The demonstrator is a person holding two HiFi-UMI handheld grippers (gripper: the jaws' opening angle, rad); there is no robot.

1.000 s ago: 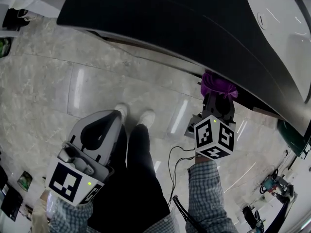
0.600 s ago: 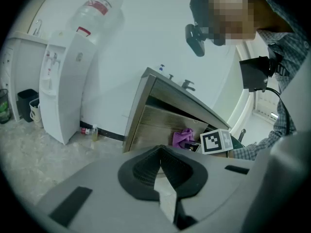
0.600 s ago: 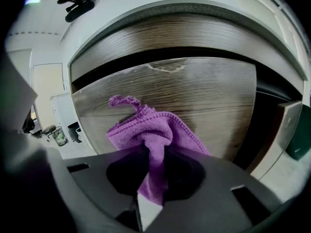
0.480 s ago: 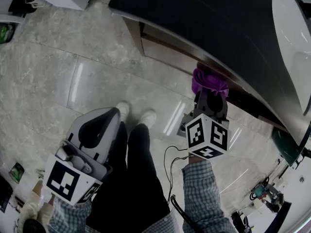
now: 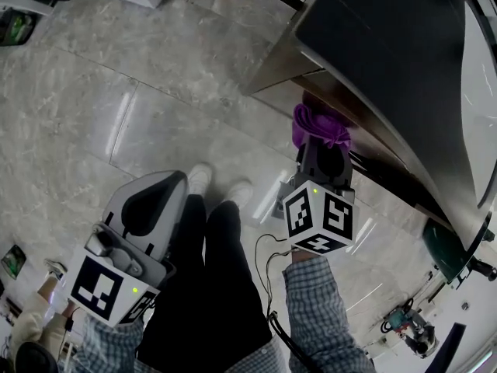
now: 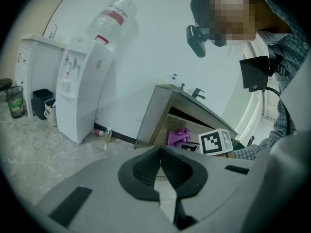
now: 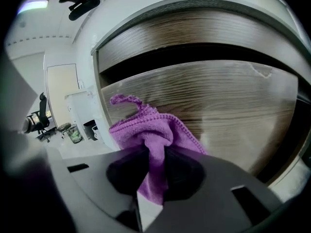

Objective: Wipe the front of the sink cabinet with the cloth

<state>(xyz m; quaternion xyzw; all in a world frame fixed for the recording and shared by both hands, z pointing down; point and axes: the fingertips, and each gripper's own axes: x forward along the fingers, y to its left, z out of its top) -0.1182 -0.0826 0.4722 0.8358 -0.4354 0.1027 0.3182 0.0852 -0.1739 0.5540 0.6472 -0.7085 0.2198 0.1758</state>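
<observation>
The right gripper (image 5: pixel 324 148) is clamped on a purple microfibre cloth (image 5: pixel 319 124). In the right gripper view its jaws pinch a fold of the cloth (image 7: pixel 146 130) between them. The rest bunches up above the right gripper (image 7: pixel 154 168), and one corner curls free at the top. The cloth is held close against the wood-grain front of the sink cabinet (image 7: pixel 223 96), near the cabinet's left corner. The bunched folds hide whether it actually touches the panel. From the head view the dark countertop overhangs most of that front, so only a slanted strip of the sink cabinet (image 5: pixel 283 64) shows. The white sink basin (image 5: pixel 477 92) is cut off at the right edge. The left gripper (image 5: pixel 159 196) hangs low beside the person's dark trouser leg (image 5: pixel 210 286), well apart from the cabinet. In the left gripper view the jaw tips of the left gripper (image 6: pixel 160 160) meet with nothing between them. Beyond them, small and distant, are the cabinet's corner, the cloth and the right gripper's marker cube (image 6: pixel 216 141). A white water dispenser (image 6: pixel 80 93) stands by the wall. The marble-tile floor (image 5: pixel 155 92) shows glare streaks.
</observation>
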